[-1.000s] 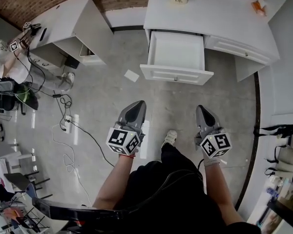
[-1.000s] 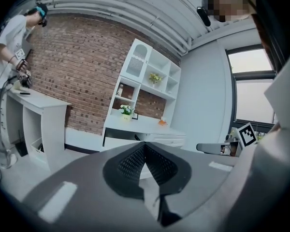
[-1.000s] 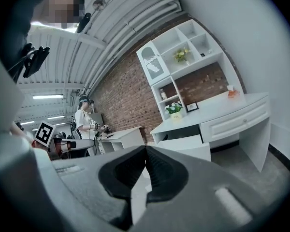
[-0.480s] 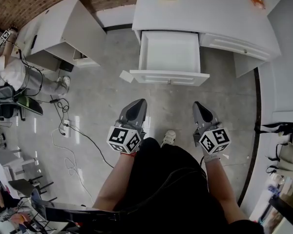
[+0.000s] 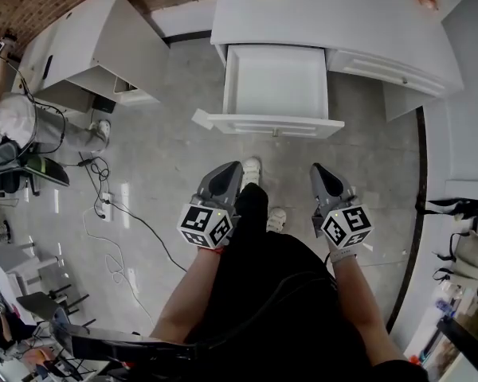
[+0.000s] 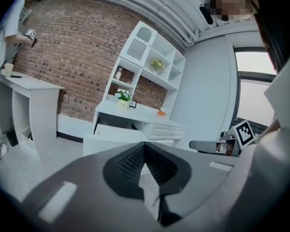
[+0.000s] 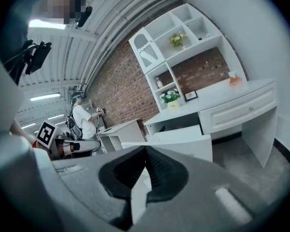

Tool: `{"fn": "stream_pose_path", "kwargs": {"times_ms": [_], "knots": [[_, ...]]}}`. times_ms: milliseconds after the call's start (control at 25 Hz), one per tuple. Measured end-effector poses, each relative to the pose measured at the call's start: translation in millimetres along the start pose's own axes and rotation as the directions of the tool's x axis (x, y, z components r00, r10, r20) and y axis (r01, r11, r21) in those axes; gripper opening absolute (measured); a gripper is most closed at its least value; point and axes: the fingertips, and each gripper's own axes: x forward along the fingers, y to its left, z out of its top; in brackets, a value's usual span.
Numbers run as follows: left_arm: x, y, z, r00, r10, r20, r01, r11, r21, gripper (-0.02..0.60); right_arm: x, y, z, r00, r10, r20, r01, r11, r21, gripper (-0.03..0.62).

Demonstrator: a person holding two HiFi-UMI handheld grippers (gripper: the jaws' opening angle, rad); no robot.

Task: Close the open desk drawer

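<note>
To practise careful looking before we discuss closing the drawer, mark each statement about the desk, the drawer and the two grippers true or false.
1. The drawer is open. True.
2. The left gripper touches the drawer. False: it hangs apart from it, with floor between.
3. The left gripper and the right gripper are both shut and empty. True.
4. Books lie in the drawer. False: it looks empty.
5. A potted plant stands on the desk. True.

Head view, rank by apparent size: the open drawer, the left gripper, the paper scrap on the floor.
1. open drawer
2. left gripper, though nearness to the camera inflates it
3. paper scrap
</note>
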Motion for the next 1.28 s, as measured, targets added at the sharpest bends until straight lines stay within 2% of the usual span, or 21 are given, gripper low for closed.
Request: {"fn": "stream_pose_path", "kwargs": {"times_ms": [360, 720, 1280], "knots": [[52, 13, -10, 0.995, -0.062, -0.077, 0.061, 0.998, -0.014, 0.003, 48, -11, -1, 0.999, -0.01, -0.036, 0.012, 0.999, 0.036, -0.002], [100, 25, -34, 0.974, -0.145, -0.175, 0.14, 0.989, -0.044, 0.003, 107, -10, -20, 0.995, 0.001, -0.097, 0.006, 0.998, 0.068, -0.001], [139, 42, -47, 0.959, -0.182, -0.217, 0.162, 0.981, -0.107, 0.003, 155, -18, -37, 0.989, -0.023, -0.148, 0.041, 0.992, 0.12, -0.002]]}}
